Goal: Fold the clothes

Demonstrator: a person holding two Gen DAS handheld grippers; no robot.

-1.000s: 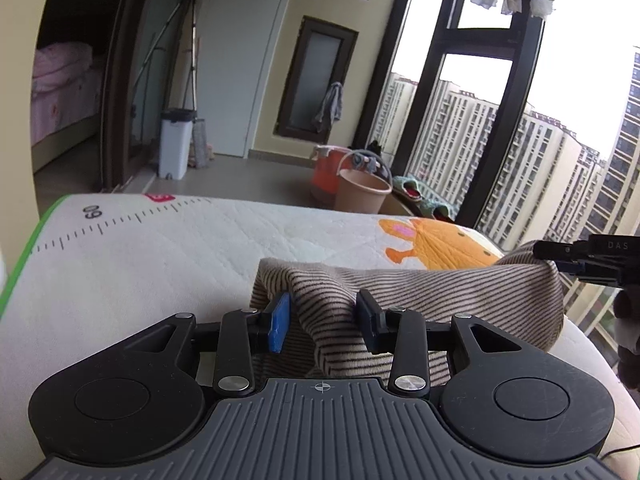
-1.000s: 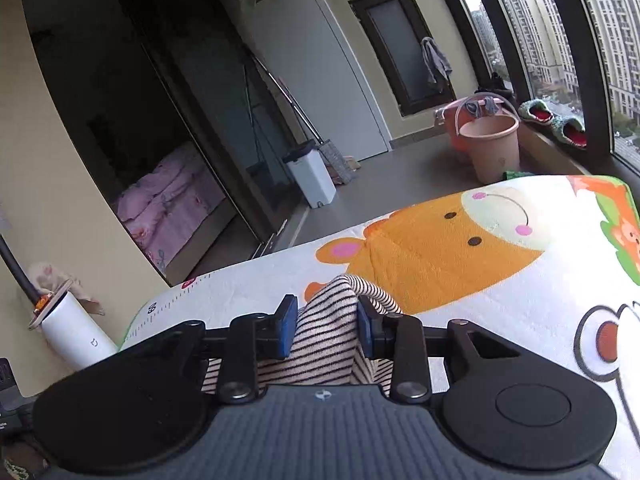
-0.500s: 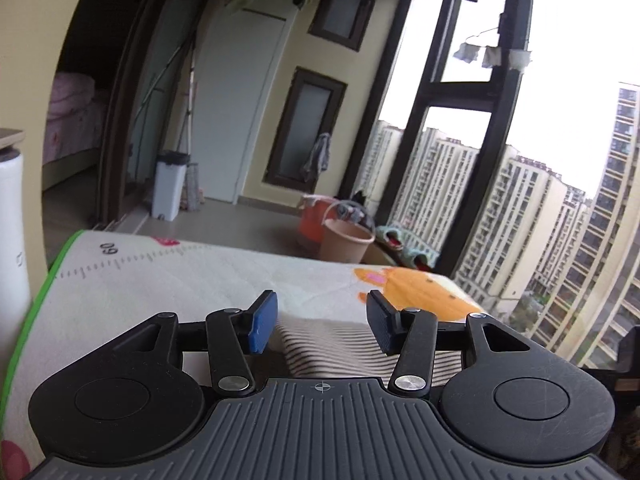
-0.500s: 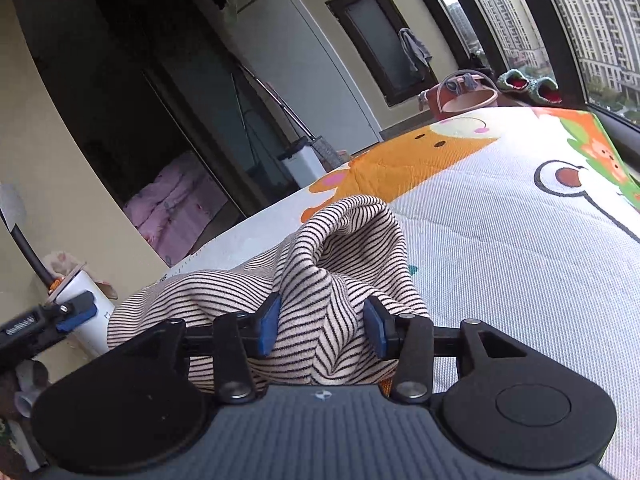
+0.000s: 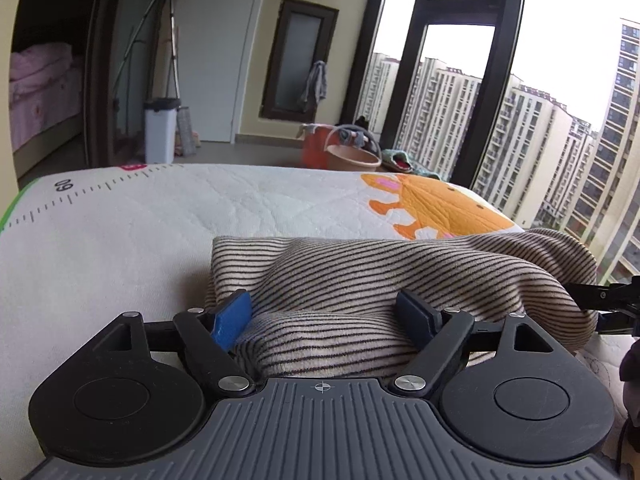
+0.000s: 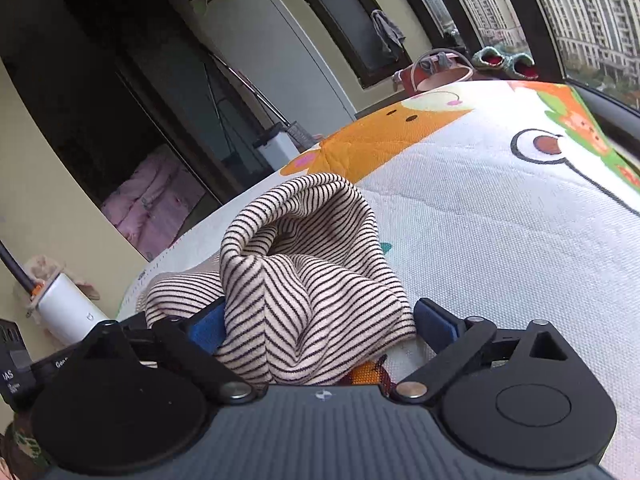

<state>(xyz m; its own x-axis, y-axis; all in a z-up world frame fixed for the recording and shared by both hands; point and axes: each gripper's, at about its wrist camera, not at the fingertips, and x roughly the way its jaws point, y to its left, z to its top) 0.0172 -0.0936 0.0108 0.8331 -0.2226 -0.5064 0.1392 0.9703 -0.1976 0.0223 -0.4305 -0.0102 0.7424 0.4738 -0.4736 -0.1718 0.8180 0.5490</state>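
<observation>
The striped garment (image 5: 400, 276) lies bunched on the quilted play mat (image 5: 160, 216), near the edge closest to me, just short of the orange cartoon animal (image 5: 432, 208) printed there. My left gripper (image 5: 326, 314) has its jaws spread wide, with a roll of the cloth lying between the blue pads, unclamped. My right gripper (image 6: 322, 324) is likewise spread, a humped fold of the garment (image 6: 304, 264) sitting between its fingers. Beyond the mat, a pink bucket (image 5: 354, 158) stands by the window.
</observation>
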